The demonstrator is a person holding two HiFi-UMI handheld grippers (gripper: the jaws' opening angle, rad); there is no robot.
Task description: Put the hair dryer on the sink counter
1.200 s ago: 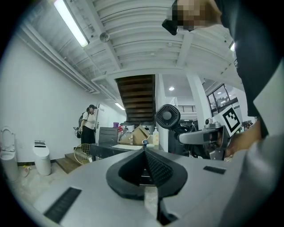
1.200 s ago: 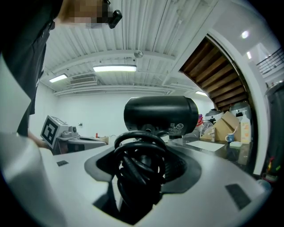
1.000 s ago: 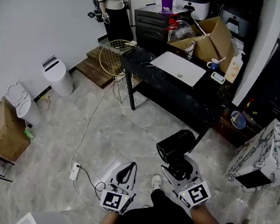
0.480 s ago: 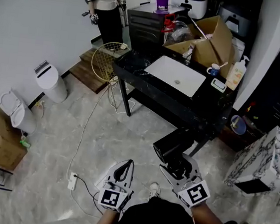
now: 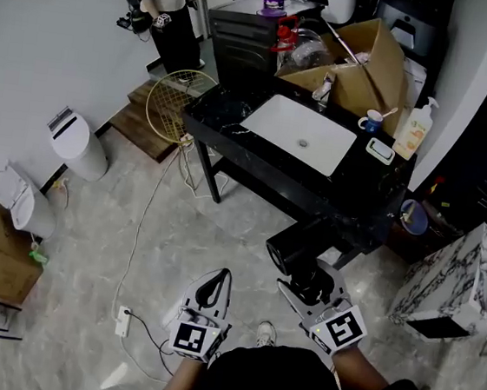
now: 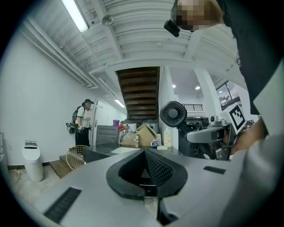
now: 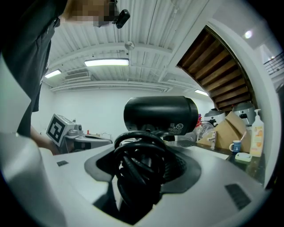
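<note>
A black hair dryer (image 5: 300,250) with its cord coiled round the handle is held upright in my right gripper (image 5: 306,286), which is shut on the handle. In the right gripper view the hair dryer's barrel (image 7: 160,115) fills the middle above the coiled cord (image 7: 141,168). My left gripper (image 5: 211,289) is shut and holds nothing; its dark pads (image 6: 156,168) meet. The black sink counter (image 5: 358,187) with a white basin (image 5: 299,132) stands ahead, just beyond the dryer.
On the counter stand a cardboard box (image 5: 363,65), a cup (image 5: 371,121), a soap bottle (image 5: 414,126) and a small dish (image 5: 380,149). A person (image 5: 165,2) stands at the far left beside a wire fan guard (image 5: 174,96). A power strip and cable (image 5: 122,318) lie on the floor; a patterned box (image 5: 460,284) sits at right.
The view has moved nearer the sink counter. The hair dryer stays held in my right gripper, now close to the counter's front edge. The person at the back has shifted left.
</note>
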